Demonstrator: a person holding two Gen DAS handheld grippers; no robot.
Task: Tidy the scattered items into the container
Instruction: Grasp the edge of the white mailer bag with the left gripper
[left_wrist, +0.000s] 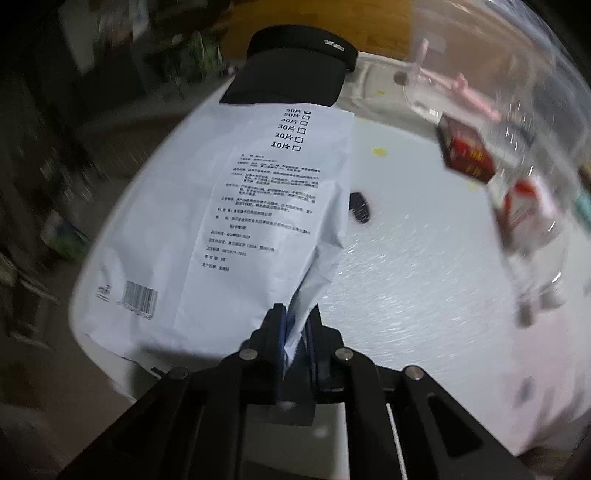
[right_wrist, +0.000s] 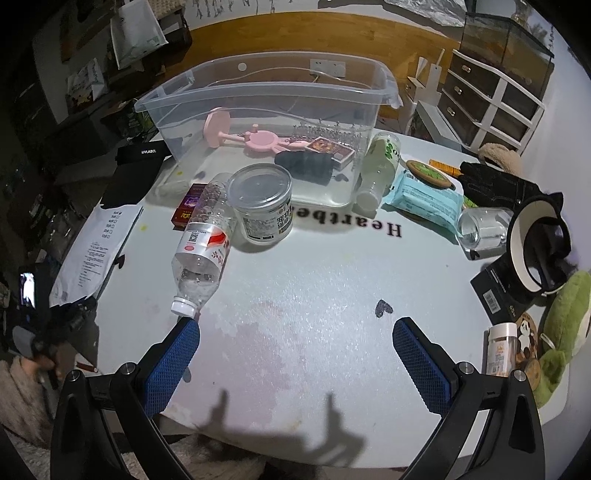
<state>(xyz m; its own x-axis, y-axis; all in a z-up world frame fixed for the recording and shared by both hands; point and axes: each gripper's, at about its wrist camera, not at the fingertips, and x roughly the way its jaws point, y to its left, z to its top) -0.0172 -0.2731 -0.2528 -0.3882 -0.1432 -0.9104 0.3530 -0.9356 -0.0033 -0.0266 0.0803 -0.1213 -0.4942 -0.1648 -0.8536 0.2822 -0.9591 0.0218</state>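
From the left wrist view, the left gripper is seen clenched on the near corner of a white printed packet, the crumpled edge of which is pinched between the two fingers. The packet's long axis runs straight away from the fingers toward a black cap at its far end, and most of it lies over the left edge of the white surface. The clear container is seen up and to the right of the grip, blurred, with a red card box and a water bottle between. It is judged that the packet must be carried rightward and away, across those things, to reach the container.

From the right wrist view, the right gripper is seen released, its blue fingers spread wide over a bare patch of the surface with nothing between them. The container stands straight ahead at the far side, already holding a pink tool and a dark cloth. The packet lies far to the left, beside the left gripper, so the left hand is plainly the nearer one for it. The water bottle lies just beyond the right gripper's left finger, cap toward it, its long axis slanting away toward the container.
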